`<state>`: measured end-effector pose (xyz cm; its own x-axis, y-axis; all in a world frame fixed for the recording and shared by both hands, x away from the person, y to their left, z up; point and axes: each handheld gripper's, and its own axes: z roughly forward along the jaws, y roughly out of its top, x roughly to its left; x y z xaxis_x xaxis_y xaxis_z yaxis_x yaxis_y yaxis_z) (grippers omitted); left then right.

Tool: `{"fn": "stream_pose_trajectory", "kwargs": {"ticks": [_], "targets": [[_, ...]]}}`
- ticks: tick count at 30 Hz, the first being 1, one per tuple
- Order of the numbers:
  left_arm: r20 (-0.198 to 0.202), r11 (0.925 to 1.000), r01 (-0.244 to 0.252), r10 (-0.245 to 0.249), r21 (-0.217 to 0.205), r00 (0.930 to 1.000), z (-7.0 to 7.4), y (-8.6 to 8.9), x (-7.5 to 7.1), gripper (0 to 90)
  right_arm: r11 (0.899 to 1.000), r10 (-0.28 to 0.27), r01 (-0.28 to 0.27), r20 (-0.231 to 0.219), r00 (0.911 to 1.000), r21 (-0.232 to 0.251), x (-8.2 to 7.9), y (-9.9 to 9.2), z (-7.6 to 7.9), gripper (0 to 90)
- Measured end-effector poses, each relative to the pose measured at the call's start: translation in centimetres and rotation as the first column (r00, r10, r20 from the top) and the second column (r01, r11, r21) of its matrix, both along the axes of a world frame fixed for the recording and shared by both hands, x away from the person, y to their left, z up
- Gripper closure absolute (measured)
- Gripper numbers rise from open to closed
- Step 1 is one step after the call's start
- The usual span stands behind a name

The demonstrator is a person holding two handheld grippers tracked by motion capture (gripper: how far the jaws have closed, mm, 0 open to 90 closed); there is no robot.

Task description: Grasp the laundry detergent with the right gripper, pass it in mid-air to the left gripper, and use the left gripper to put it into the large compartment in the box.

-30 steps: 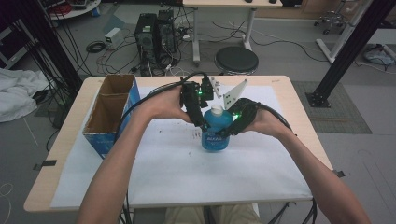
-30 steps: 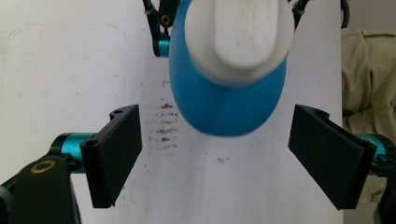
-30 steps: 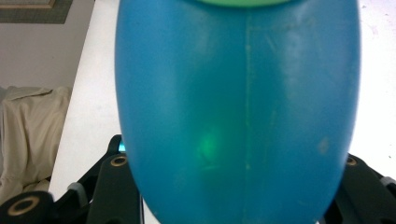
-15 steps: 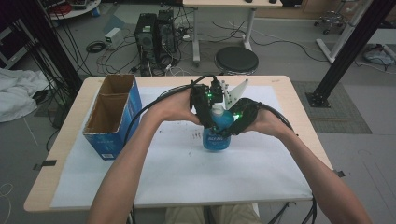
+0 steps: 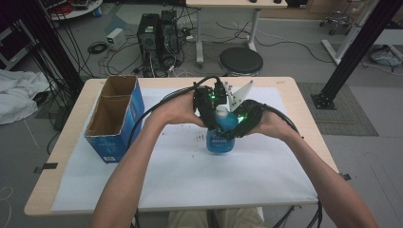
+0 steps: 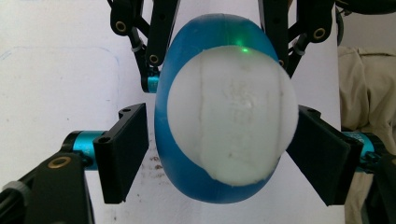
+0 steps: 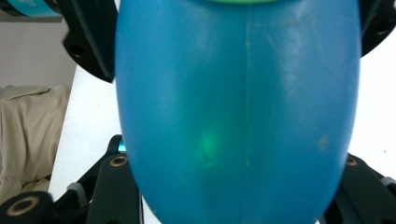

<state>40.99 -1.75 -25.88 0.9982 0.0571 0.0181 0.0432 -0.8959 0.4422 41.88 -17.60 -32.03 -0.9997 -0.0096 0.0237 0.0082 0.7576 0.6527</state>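
Left gripper view: blue bottle (image 6: 187,182), white cap (image 6: 232,114) | left jaws closing, gapped | right pinching bottle

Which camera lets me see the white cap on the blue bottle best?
The left gripper view: the white cap faces the camera, sharp and large, between the left gripper fingers. The high view shows it small, atop the blue bottle. In the right gripper view I cannot make the cap out.

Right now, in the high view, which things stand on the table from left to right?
Cardboard box → left gripper → blue bottle → right gripper.
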Motion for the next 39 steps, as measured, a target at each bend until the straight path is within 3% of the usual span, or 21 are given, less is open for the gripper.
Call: {"fn": "stream_pose_trajectory", "kwargs": {"ticks": [39], "targets": [[-0.016, 0.9997, 0.005, -0.005, -0.025, 0.9999, -0.43, -0.22, 0.1, 37.9, 1.0, 0.003, -0.003, 0.002, 1.0, 0.002, 0.0, 0.26, -0.29, 45.9]]}}
